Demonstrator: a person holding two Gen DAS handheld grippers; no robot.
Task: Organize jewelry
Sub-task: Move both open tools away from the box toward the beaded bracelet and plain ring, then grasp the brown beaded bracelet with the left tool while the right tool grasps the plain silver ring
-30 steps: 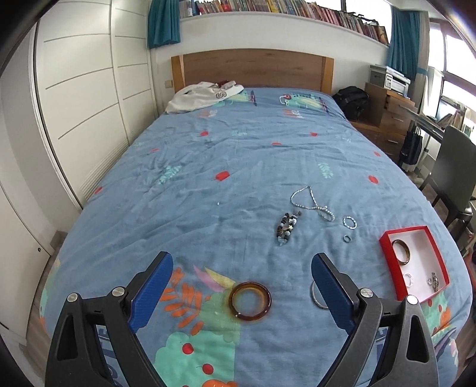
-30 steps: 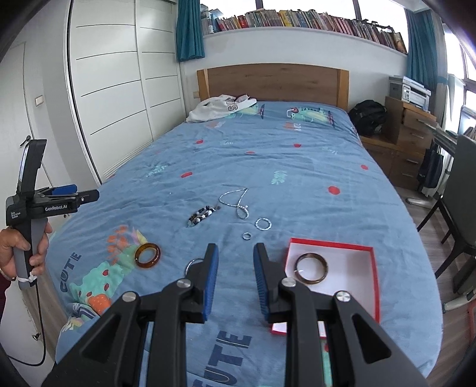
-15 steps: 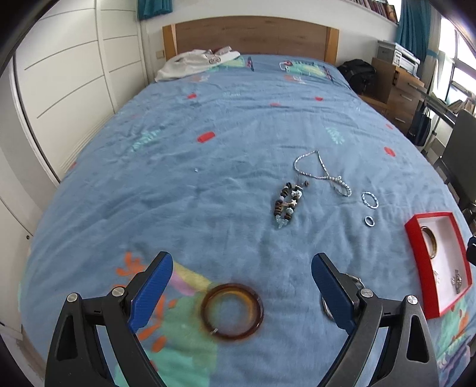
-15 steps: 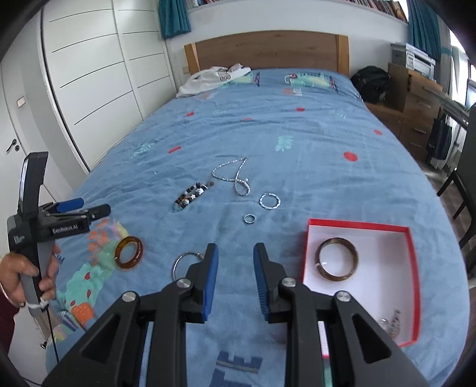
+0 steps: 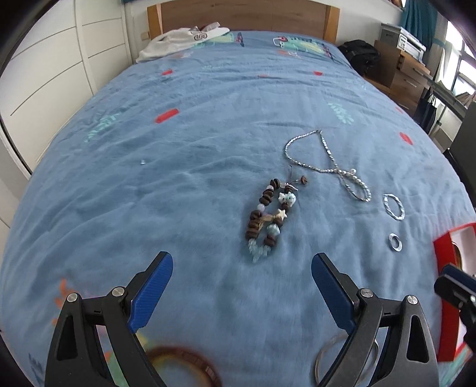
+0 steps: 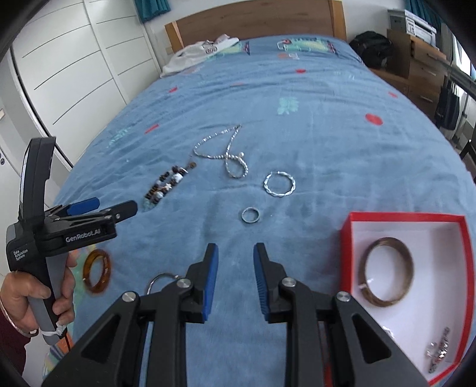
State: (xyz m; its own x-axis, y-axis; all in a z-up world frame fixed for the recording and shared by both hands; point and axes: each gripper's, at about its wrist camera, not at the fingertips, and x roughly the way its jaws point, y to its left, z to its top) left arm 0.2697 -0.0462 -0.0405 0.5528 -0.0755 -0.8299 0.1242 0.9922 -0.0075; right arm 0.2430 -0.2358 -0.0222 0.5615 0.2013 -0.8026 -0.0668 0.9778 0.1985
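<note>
Jewelry lies on a blue bedspread. My left gripper (image 5: 241,262) is open wide with nothing in it, just short of a brown-and-white beaded bracelet (image 5: 267,220). Under its fingers lie an amber bangle (image 5: 193,354) and a thin silver bangle (image 5: 324,351). My right gripper (image 6: 235,248) holds nothing, its jaws a narrow gap apart, short of a small silver ring (image 6: 244,215). Beyond are a twisted silver hoop (image 6: 279,195) and a silver necklace (image 6: 226,155). At the right, a red box (image 6: 401,216) holds a brown bangle (image 6: 386,302) and small pieces (image 6: 437,351).
A person's hand (image 6: 59,297) grips the left gripper's handle at the bed's left edge. White clothing (image 5: 181,38) lies by the wooden headboard (image 5: 244,15). White wardrobe doors stand left of the bed, with a dresser and a black bag (image 5: 360,56) to the right.
Both grippers have come down and forward over the bedspread, so the jewelry looks larger. The amber bangle has slid to the bottom of the left wrist view. Neither jaw gap has changed.
</note>
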